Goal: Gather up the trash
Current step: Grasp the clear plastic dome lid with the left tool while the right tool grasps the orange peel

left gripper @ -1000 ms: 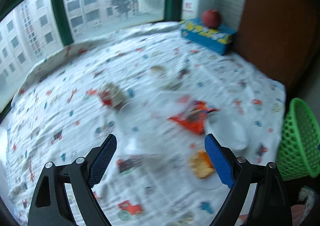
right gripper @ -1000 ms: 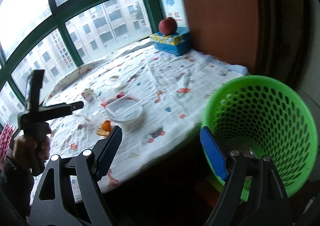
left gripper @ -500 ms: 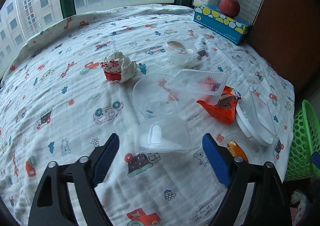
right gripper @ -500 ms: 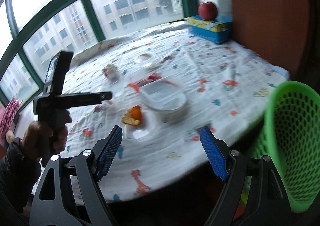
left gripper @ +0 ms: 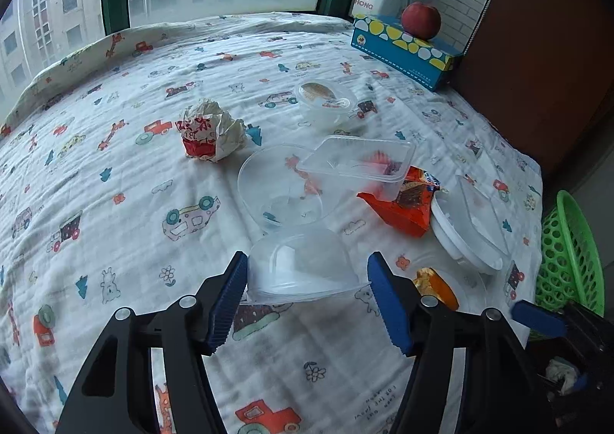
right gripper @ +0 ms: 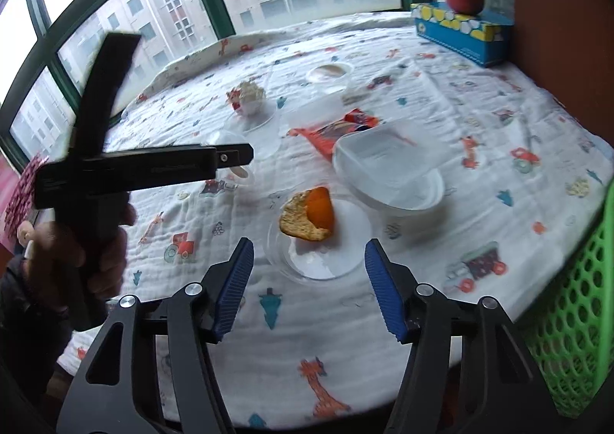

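An upturned clear plastic bowl (left gripper: 303,265) lies on the patterned cloth (left gripper: 115,203), with my left gripper (left gripper: 307,257) around it. Its jaws are closing and both blue pads touch the bowl's rim. In the right wrist view a flat clear lid (right gripper: 326,257) carries orange peel (right gripper: 307,217). My right gripper (right gripper: 307,244) hangs just above and before this lid, jaws closing, pads apart from it. A hand (right gripper: 96,250) holds the left gripper's black handle at the left.
Behind the bowl lie a crumpled paper wrapper (left gripper: 209,132), a clear round bowl (left gripper: 280,184), a clear rectangular tub (left gripper: 357,161), an orange snack bag (left gripper: 406,203), a white lidded bowl (left gripper: 468,226) and a small cup (left gripper: 326,100). A green basket (right gripper: 575,319) stands at the table's right edge. At the back an apple (left gripper: 421,19) rests on a blue box (left gripper: 399,46).
The left gripper sank toward the upturned bowl and narrowed onto its rim. The right gripper swung left from the green basket to the peel lid, and its jaws narrowed.
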